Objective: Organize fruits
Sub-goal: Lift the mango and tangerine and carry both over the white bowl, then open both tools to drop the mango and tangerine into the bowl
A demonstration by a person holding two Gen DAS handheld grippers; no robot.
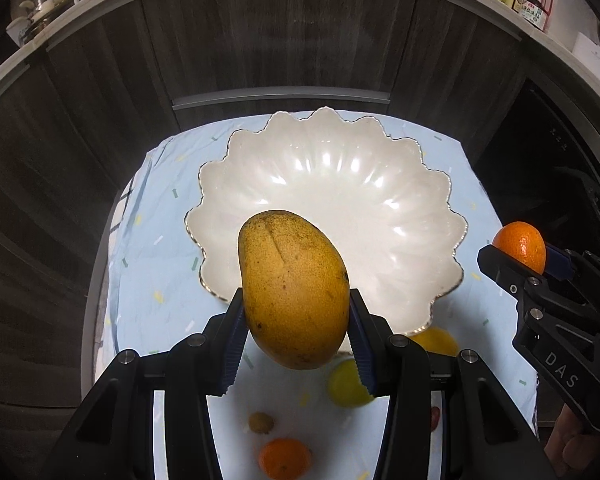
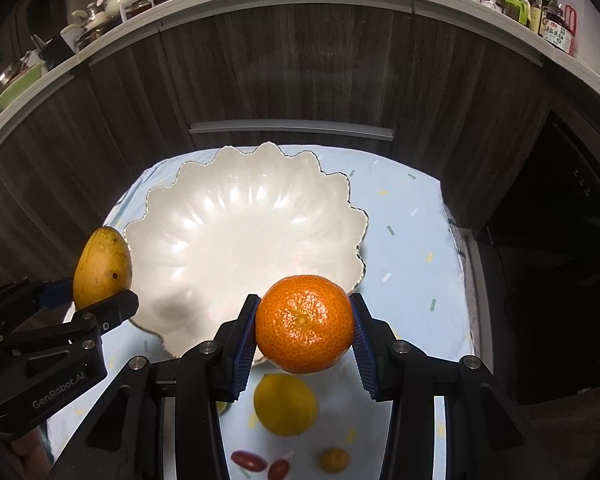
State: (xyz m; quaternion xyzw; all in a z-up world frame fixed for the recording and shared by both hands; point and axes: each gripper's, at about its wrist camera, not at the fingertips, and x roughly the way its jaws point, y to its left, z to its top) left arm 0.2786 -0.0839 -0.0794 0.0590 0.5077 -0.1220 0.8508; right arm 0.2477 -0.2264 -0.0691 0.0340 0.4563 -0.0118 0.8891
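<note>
Gripping a mango (image 1: 294, 292), left hand-held gripper (image 1: 296, 340), right hand-held gripper (image 2: 305, 340) clamped on an orange (image 2: 305, 323), above white bowl (image 2: 204, 240)

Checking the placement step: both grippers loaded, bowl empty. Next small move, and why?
Probably carry both fruits forward over the bowl, then lower. The left gripper grips the mango and the right gripper grips the orange, both held at the bowl's near rim, not yet above its middle.
</note>
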